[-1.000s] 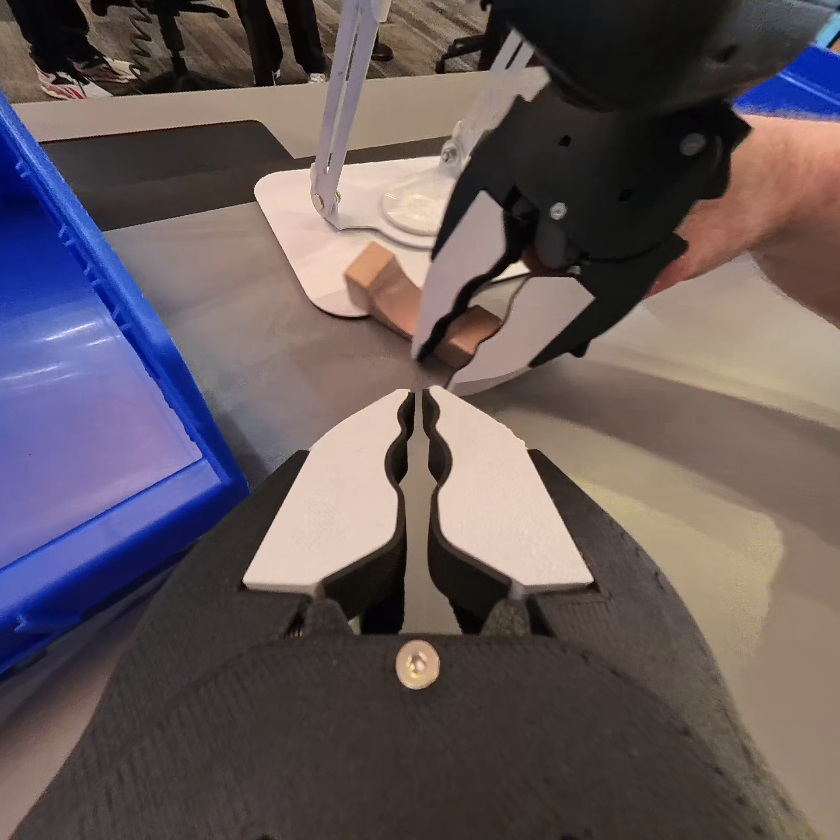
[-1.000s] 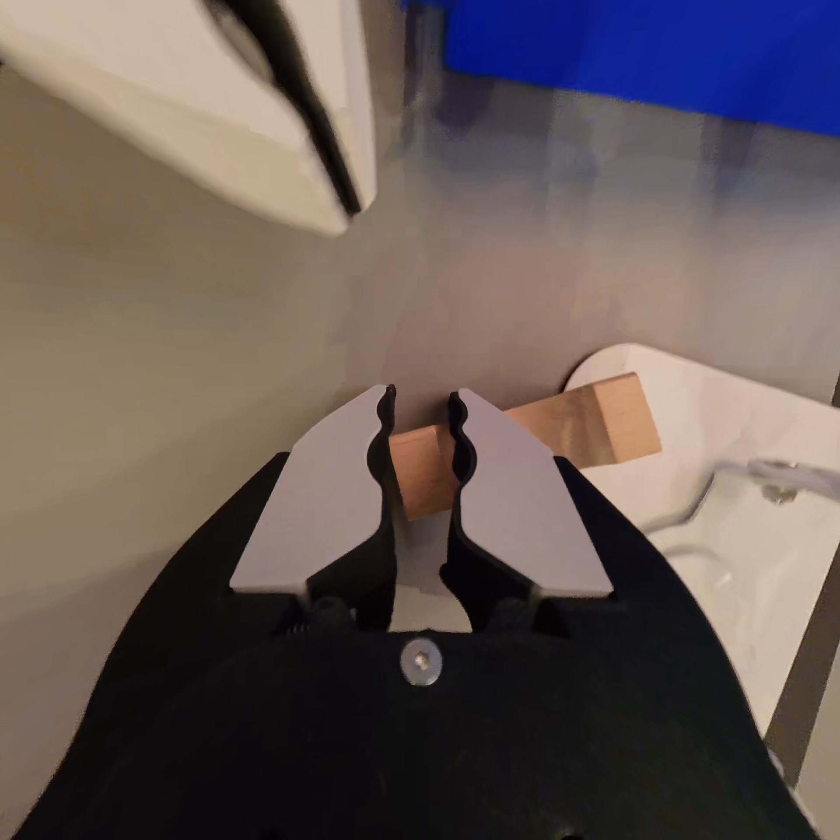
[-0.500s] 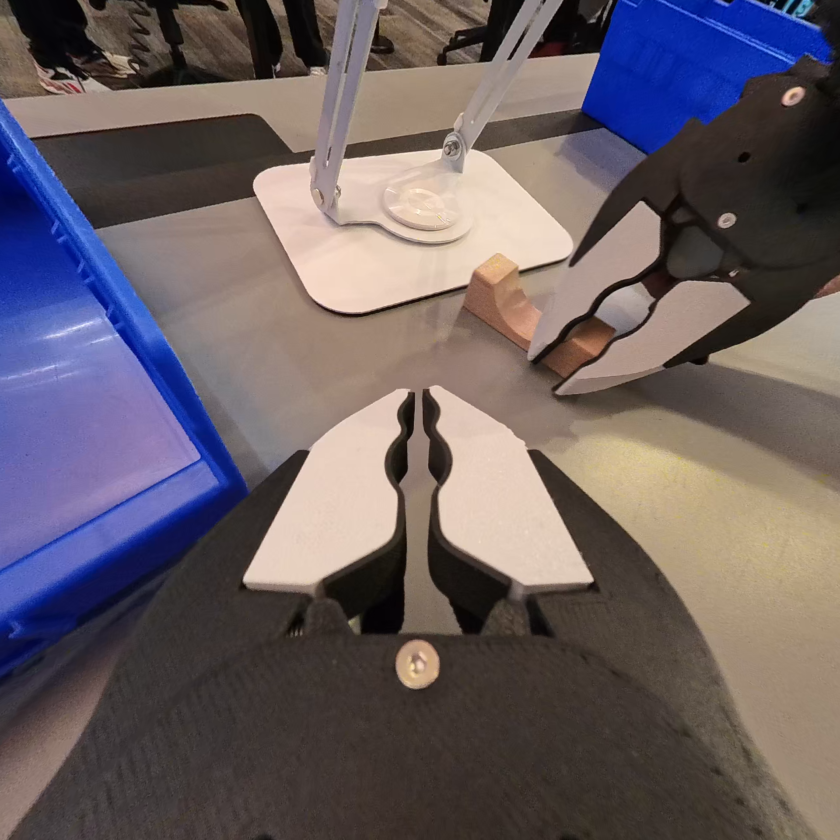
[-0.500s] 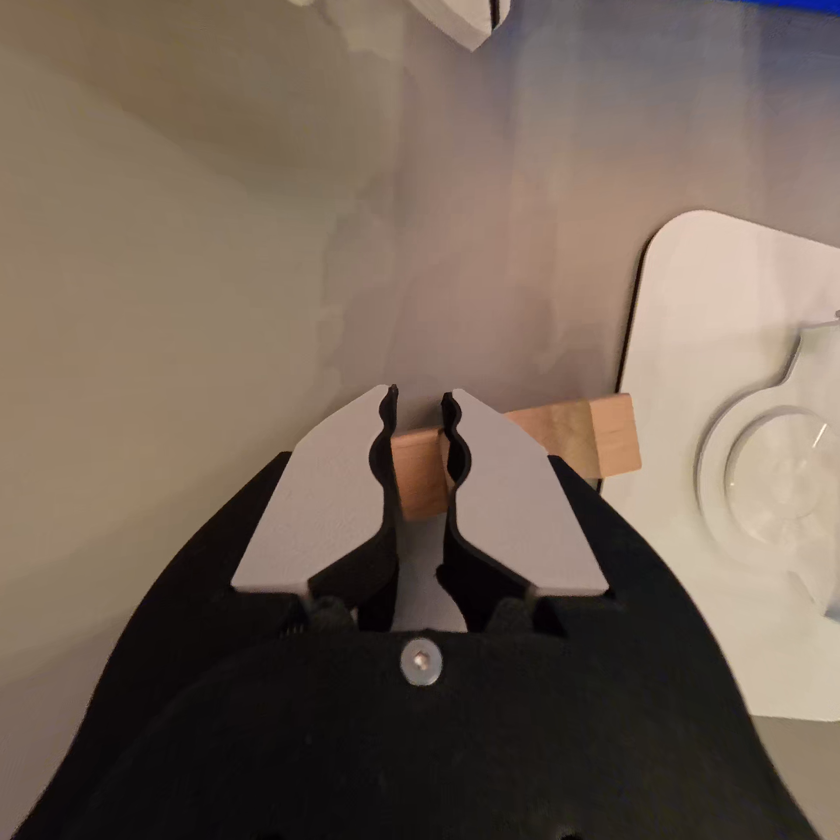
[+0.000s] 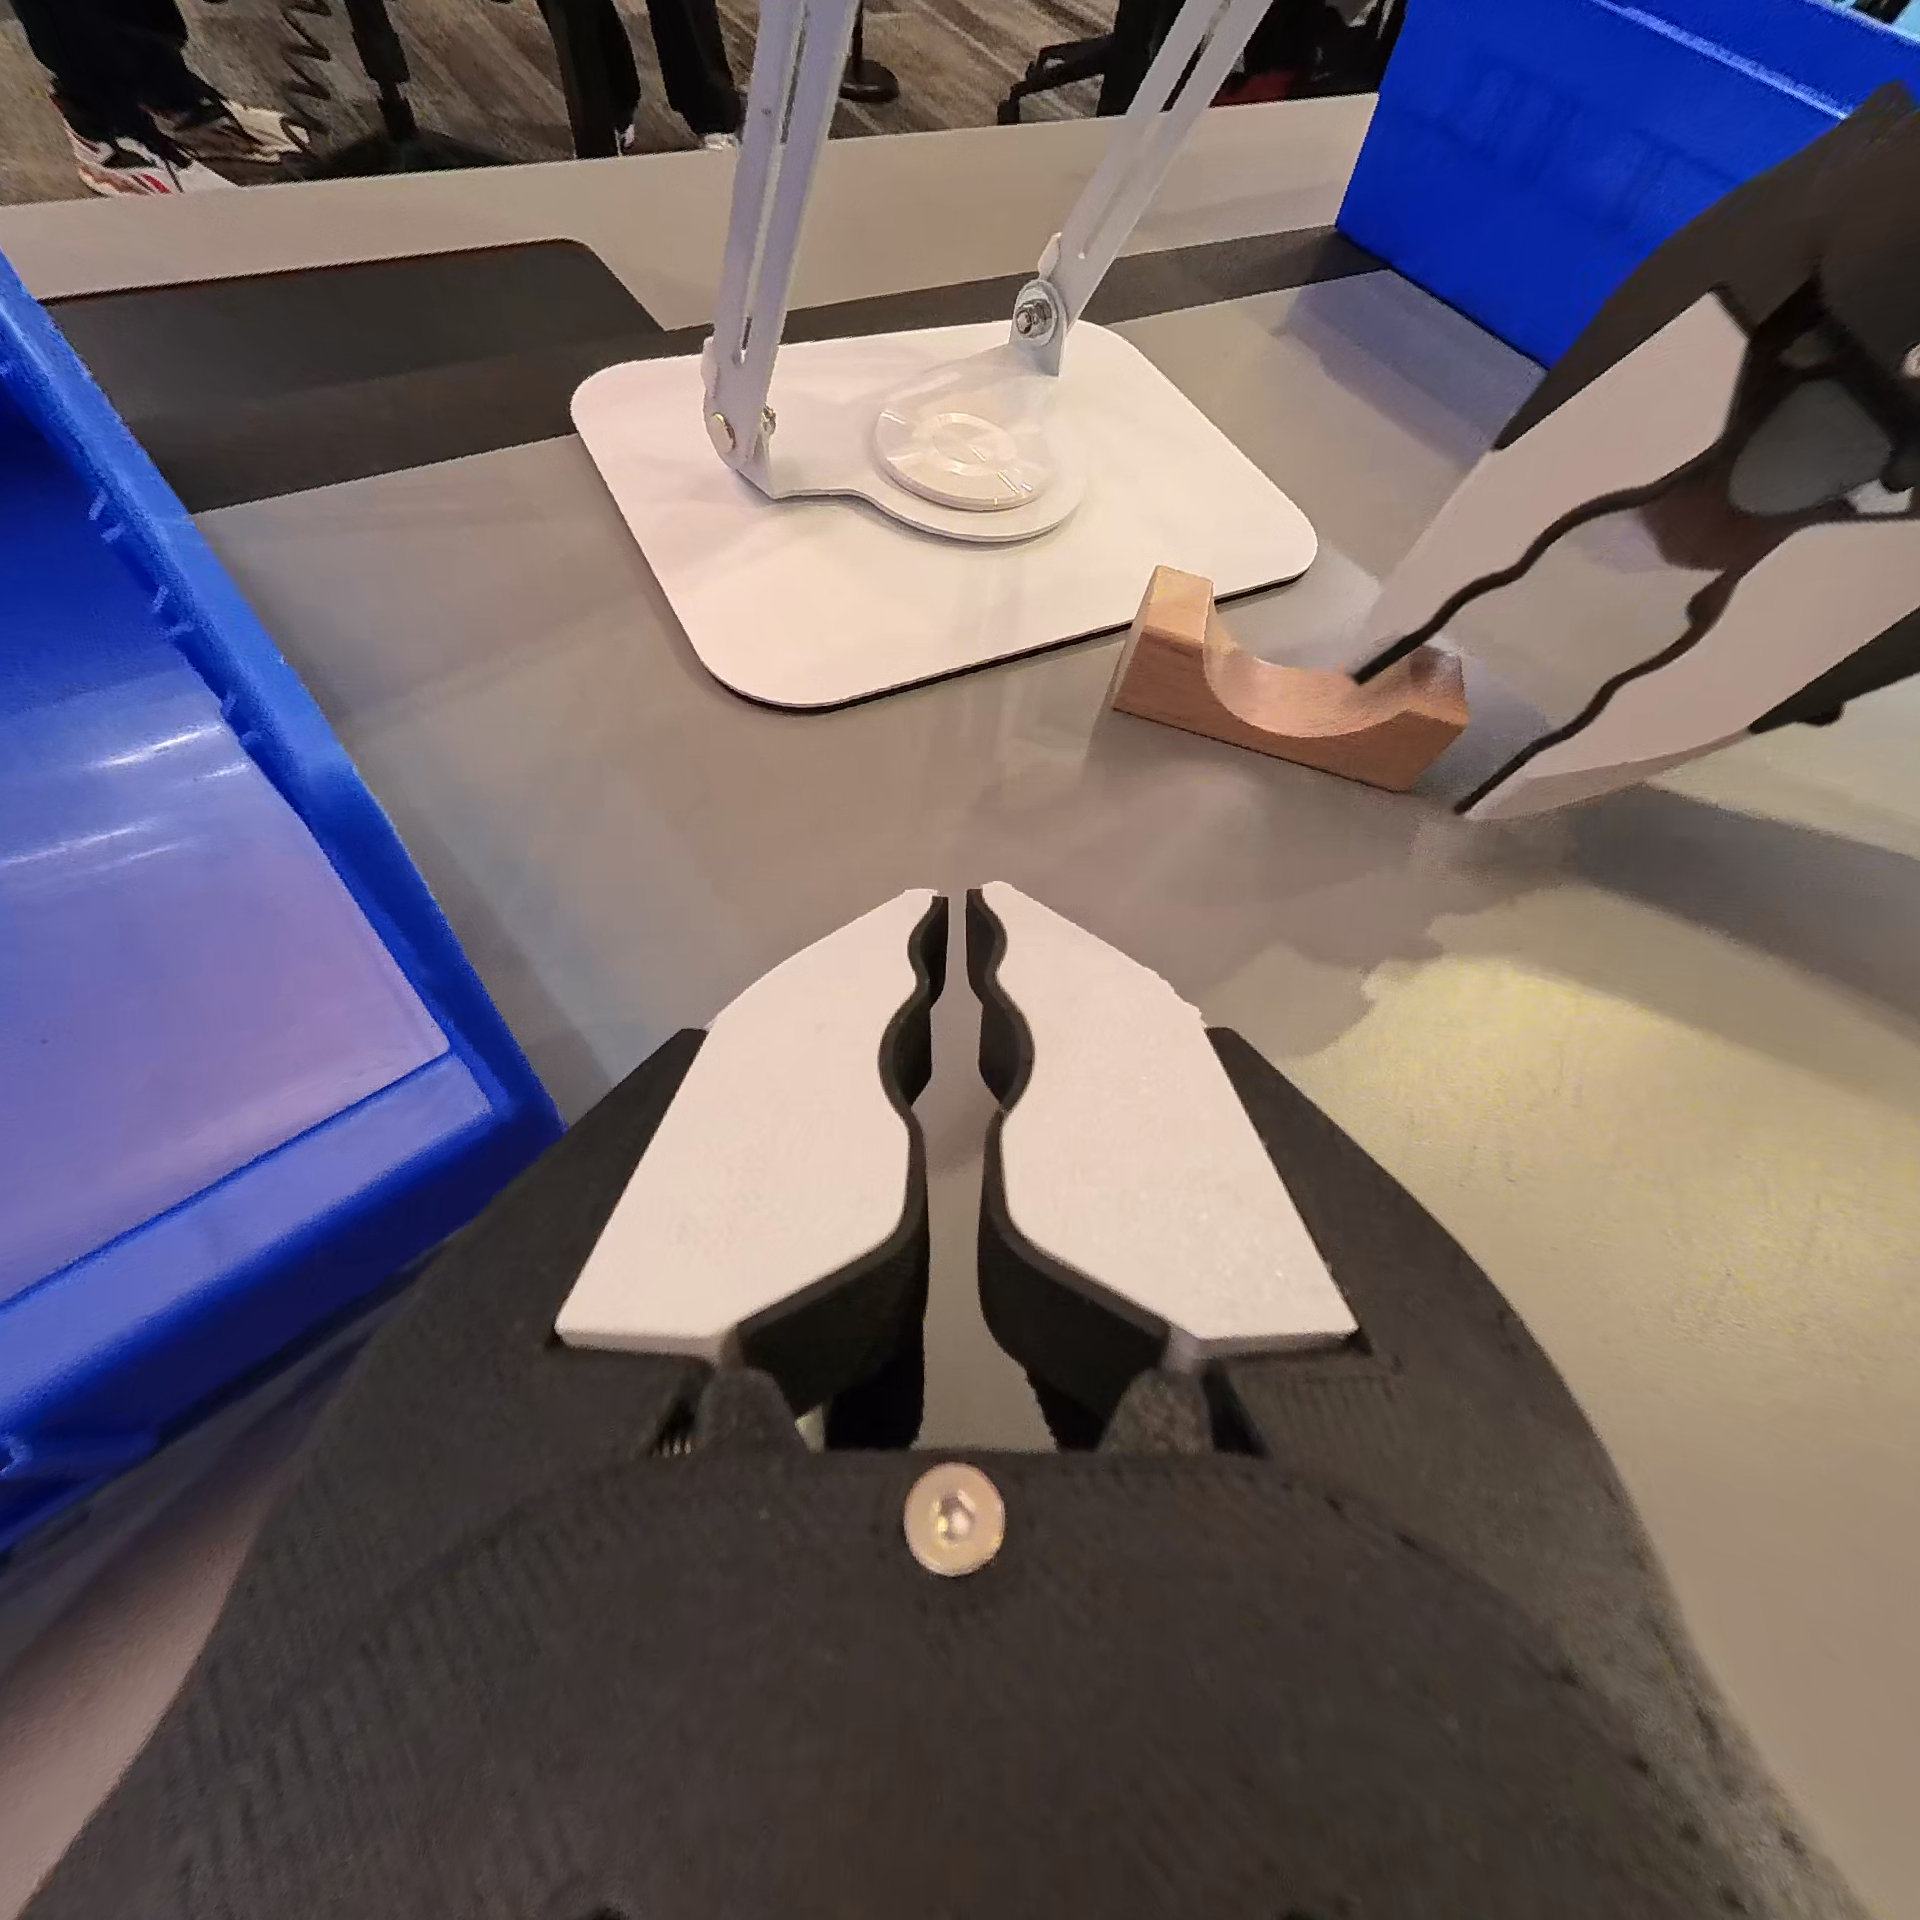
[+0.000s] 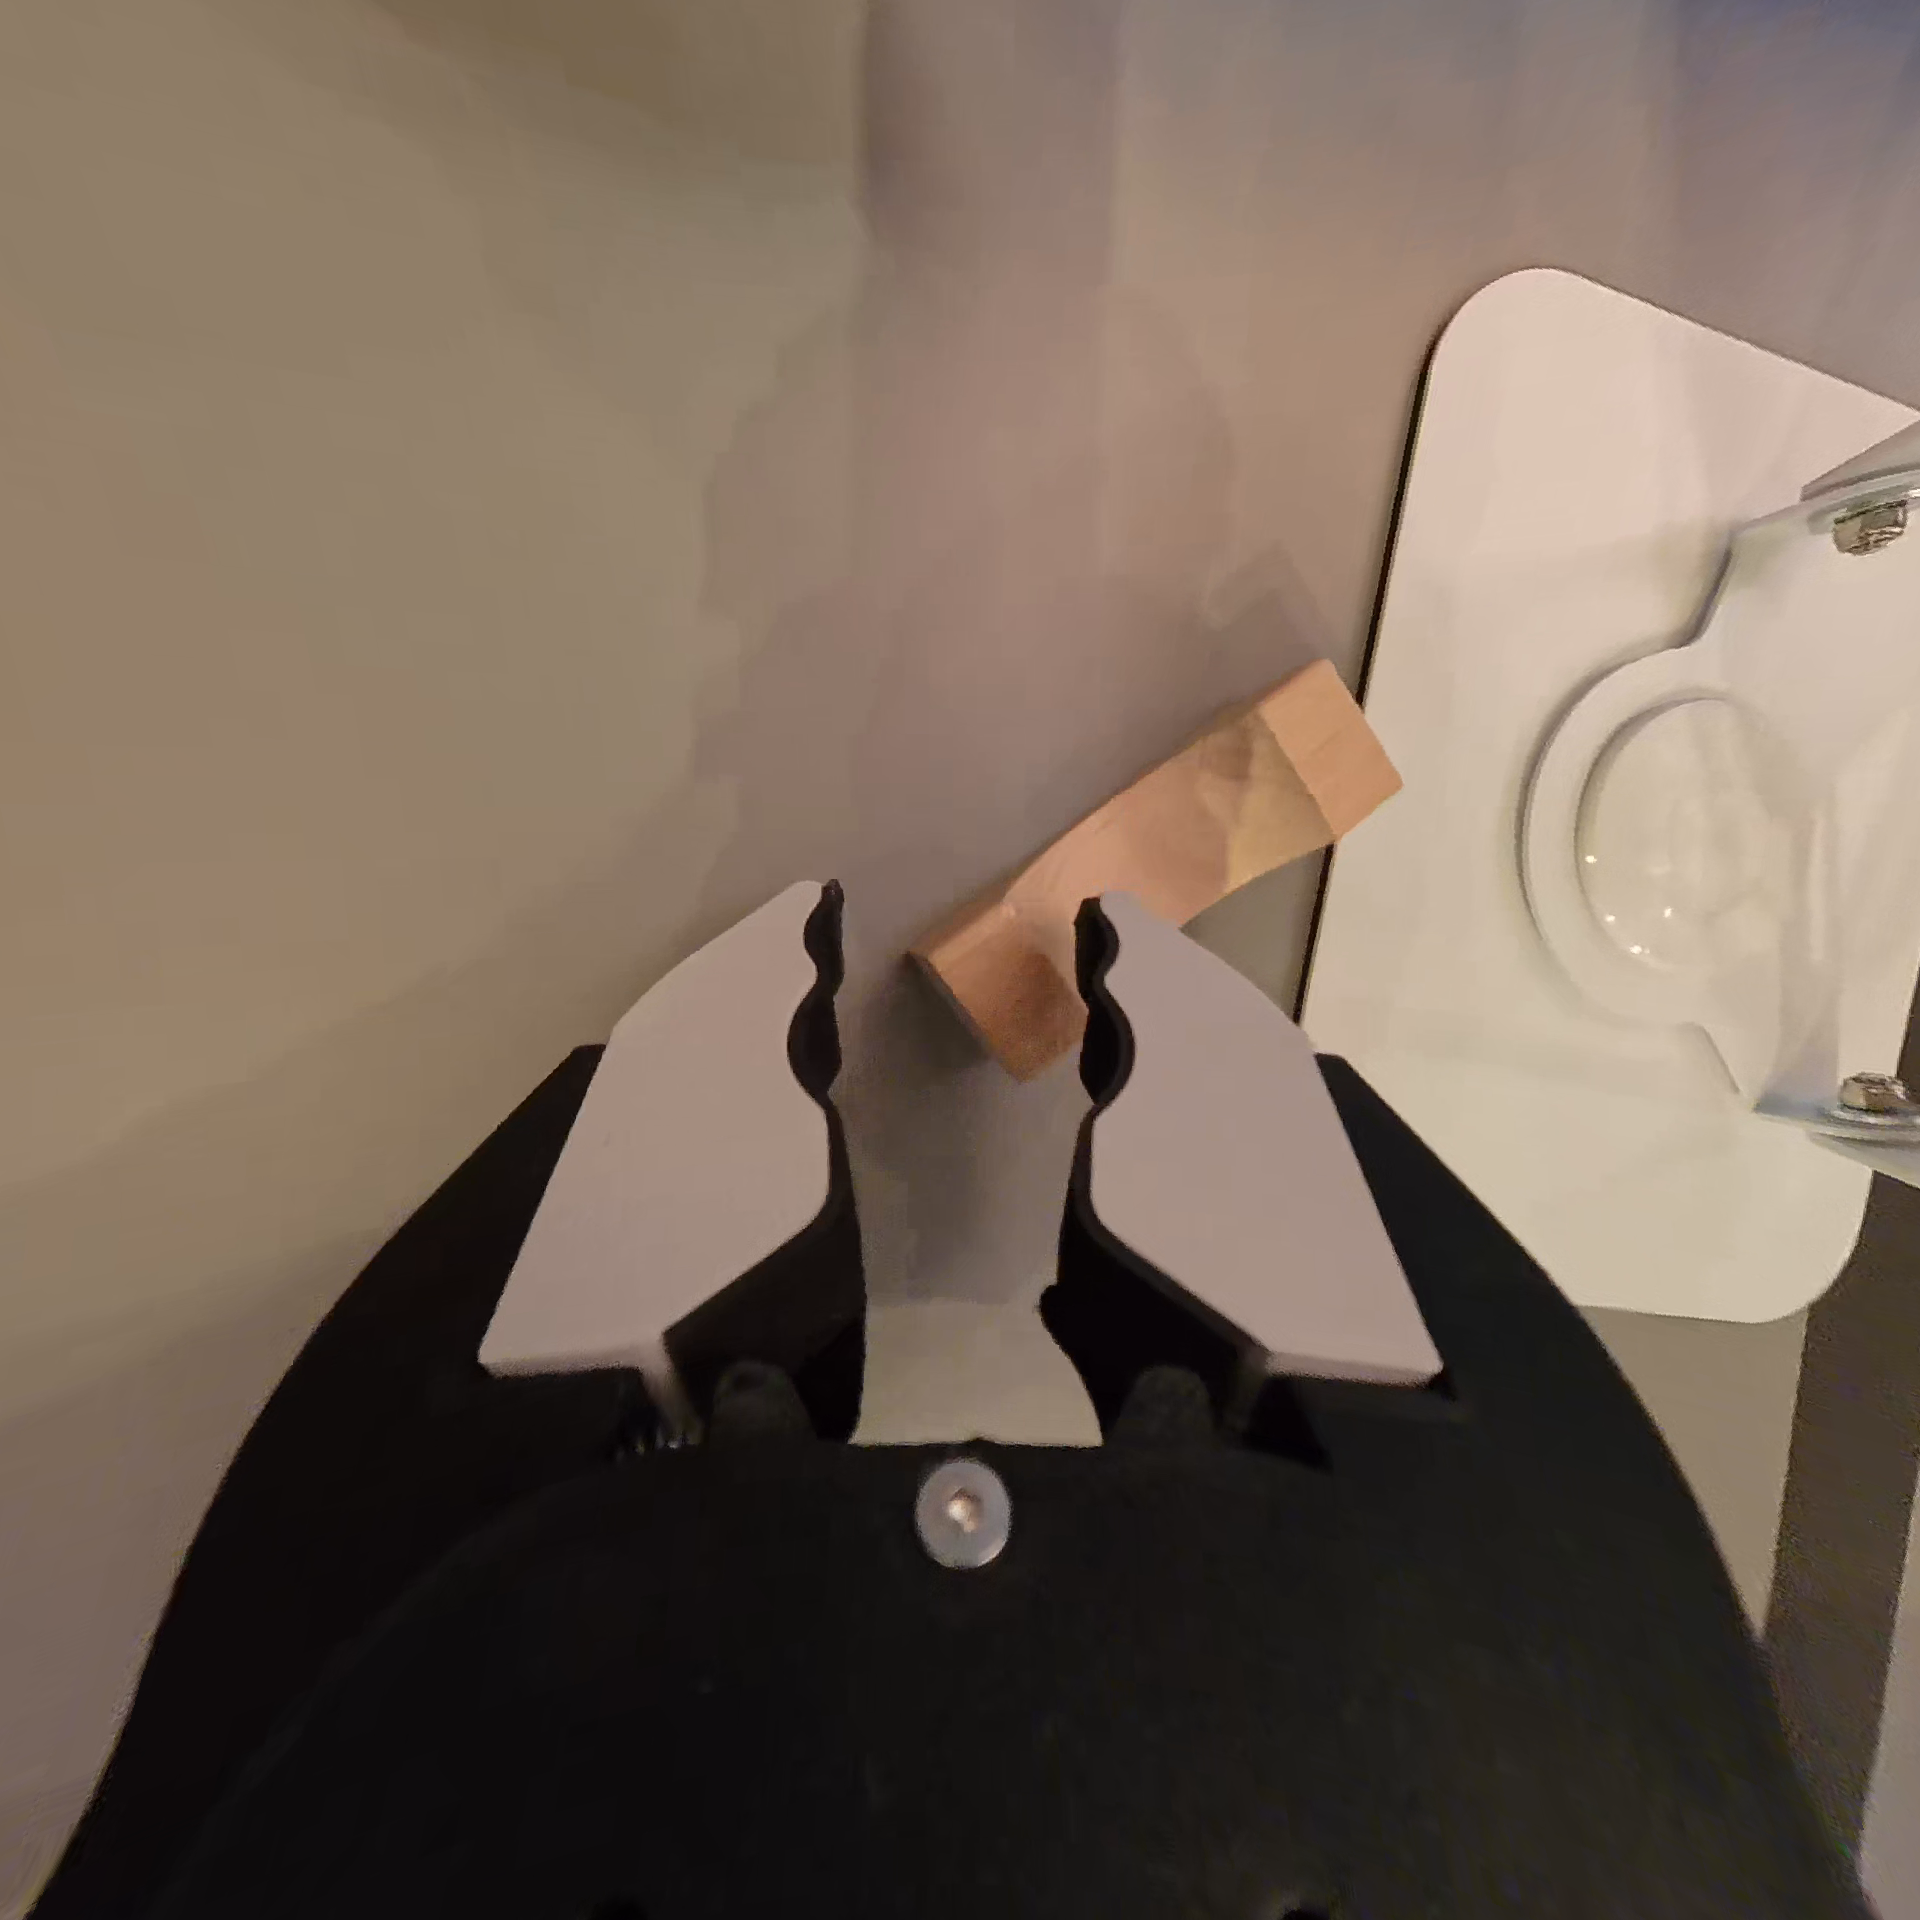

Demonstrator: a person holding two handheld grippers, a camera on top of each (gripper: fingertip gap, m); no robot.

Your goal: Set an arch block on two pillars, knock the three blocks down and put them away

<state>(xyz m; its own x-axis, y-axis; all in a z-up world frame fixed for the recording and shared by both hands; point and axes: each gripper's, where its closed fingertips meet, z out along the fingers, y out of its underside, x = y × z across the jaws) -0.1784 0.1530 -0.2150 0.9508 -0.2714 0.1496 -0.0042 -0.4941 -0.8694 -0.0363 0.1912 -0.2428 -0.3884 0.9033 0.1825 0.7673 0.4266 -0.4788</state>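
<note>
The wooden arch block [image 5: 1288, 686] lies on the grey table with its curved cut-out facing up, next to the corner of a white lamp base [image 5: 935, 520]. My right gripper [image 5: 1413, 738] is open around the block's right end, tilted down, one fingertip touching the top of that end. In the right wrist view the block [image 6: 1153, 862] lies at an angle, its near end between the open fingers of the right gripper [image 6: 958, 927], close to the right finger. My left gripper [image 5: 956, 894] is shut and empty, low over the table, apart from the block. No pillars are in view.
A blue bin [image 5: 208, 831] stands at the left of my left gripper. Another blue bin [image 5: 1558, 187] stands at the back right. The white base [image 6: 1662, 727] carries two white arms [image 5: 769, 208]. People's legs and chairs show beyond the table's far edge. Across from one pair of fingers to the other is roughly 15 centimeters.
My right gripper moved right with the arch block, lowered it to the table by the base's corner and opened, letting it go. My left gripper stayed shut and still.
</note>
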